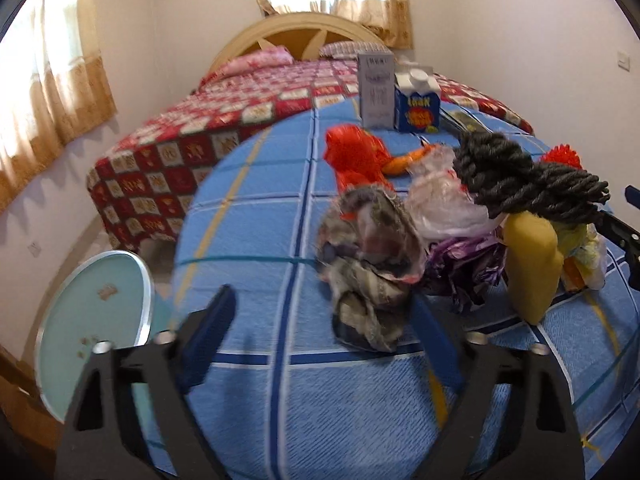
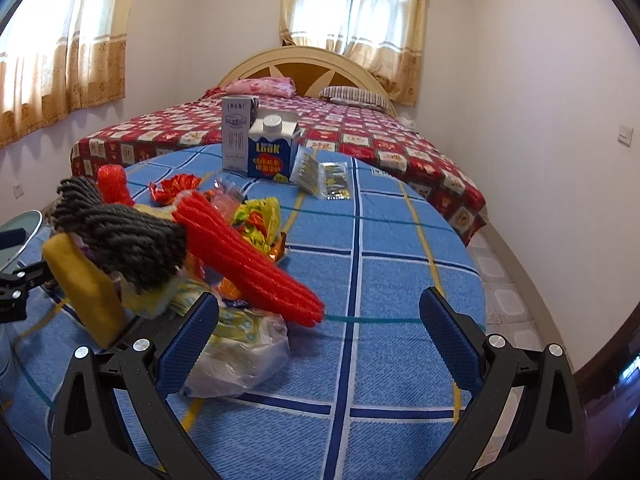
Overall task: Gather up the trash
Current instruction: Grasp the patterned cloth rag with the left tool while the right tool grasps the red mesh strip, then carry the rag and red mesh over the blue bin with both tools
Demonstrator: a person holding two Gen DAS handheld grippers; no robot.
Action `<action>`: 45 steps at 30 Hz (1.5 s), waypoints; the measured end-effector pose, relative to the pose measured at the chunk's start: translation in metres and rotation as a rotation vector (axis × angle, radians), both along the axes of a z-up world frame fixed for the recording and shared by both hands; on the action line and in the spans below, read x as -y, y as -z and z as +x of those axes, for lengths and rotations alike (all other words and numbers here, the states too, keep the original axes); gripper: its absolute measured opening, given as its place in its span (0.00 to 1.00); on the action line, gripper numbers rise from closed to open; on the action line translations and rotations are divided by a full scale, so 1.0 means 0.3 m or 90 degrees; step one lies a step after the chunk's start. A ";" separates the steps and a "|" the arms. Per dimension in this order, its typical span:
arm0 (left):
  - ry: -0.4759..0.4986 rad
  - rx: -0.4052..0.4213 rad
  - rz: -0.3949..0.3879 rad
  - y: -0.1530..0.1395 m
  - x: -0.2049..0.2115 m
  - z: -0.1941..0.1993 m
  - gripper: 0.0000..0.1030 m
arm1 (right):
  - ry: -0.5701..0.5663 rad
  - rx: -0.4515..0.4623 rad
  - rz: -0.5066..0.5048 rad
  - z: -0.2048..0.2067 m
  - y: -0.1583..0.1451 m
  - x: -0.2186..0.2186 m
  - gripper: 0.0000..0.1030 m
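- We were in a bedroom of a home: a bed [image 2: 360, 136] with a red patterned quilt, an arched headboard [image 2: 308, 66] and pillows [image 2: 356, 94].
- Gold-trimmed curtains [image 2: 376, 20] hung over two windows.
- A desk [image 2: 400, 280] under a blue checked cloth stood at the bed's foot.

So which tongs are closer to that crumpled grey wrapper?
Left. The left tongs are right at the crumpled grey wrapper, while the right tongs sit beyond the trash pile.
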State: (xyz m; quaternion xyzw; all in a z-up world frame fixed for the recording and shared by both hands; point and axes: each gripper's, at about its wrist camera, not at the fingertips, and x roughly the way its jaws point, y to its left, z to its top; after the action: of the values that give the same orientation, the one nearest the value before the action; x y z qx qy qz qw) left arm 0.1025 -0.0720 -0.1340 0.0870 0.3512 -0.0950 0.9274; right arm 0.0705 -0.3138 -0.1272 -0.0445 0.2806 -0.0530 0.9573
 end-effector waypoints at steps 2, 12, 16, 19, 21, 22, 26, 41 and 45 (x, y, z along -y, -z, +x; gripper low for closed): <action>0.022 -0.017 -0.018 0.015 0.003 0.007 0.46 | -0.005 0.001 0.007 0.002 0.008 0.005 0.95; 0.059 0.001 -0.049 -0.044 -0.027 -0.045 0.17 | -0.030 0.007 0.026 0.019 0.019 0.016 0.86; 0.055 0.037 -0.024 -0.104 -0.062 -0.097 0.17 | -0.039 0.002 0.032 0.039 0.010 0.024 0.76; 0.047 0.040 -0.016 -0.116 -0.096 -0.116 0.17 | -0.049 -0.004 0.053 0.051 0.009 0.036 0.69; 0.040 0.036 -0.011 -0.112 -0.109 -0.116 0.17 | -0.057 -0.008 0.059 0.061 0.007 0.033 0.67; 0.035 0.030 -0.009 -0.103 -0.117 -0.114 0.17 | -0.066 -0.014 0.060 0.069 0.010 0.029 0.64; 0.021 0.010 -0.013 -0.079 -0.144 -0.105 0.17 | -0.102 -0.045 0.094 0.093 0.035 0.029 0.20; -0.039 0.040 -0.005 -0.166 -0.277 -0.115 0.17 | -0.118 0.026 0.071 0.081 -0.156 -0.048 0.10; -0.074 0.045 0.008 -0.175 -0.339 -0.117 0.17 | -0.158 0.035 0.058 0.124 -0.212 -0.146 0.10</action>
State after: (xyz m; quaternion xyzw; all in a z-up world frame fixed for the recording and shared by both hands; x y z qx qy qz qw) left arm 0.0675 0.0297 -0.0815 0.0760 0.3236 -0.0359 0.9424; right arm 0.1076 -0.2701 -0.0636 -0.0340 0.2486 0.0772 0.9649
